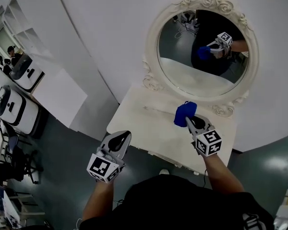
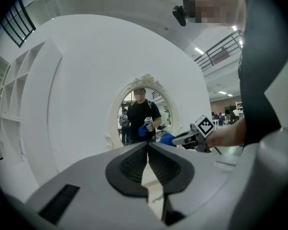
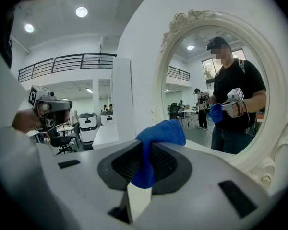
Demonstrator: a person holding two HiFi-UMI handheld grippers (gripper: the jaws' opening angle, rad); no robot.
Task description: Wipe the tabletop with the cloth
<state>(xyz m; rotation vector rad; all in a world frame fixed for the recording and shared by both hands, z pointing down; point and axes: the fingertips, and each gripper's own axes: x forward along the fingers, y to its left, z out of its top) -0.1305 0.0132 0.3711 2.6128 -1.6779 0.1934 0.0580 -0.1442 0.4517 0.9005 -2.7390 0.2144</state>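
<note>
Head view has us standing at the small white tabletop (image 1: 146, 128) with the oval mirror in its curly cream frame (image 1: 152, 66) along the back edge. Our right gripper (image 1: 190, 120) has its jaws clamped on the crumpled blue cloth (image 1: 184, 112), and the right gripper view confirms it: a fold of the fabric is pinched between the two pads and the rest bunches out past the tips. The cloth sits over the back right part of the tabletop, just in front of the mirror's base. We honestly can't tell whether it's pressing on the surface or hanging a bit above it.

Our left gripper (image 1: 120, 139) is by the front left corner. Its jaws are closed tip to tip with nothing between them.

For the wipe itself, our take is to tip the right gripper down so the loose bunch flattens on the surface rather than the jaw tips scraping it. Then we'd run overlapping passes from the back edge towards the front. Go easy near the frame, since that carved trim looks easy to bump.
</note>
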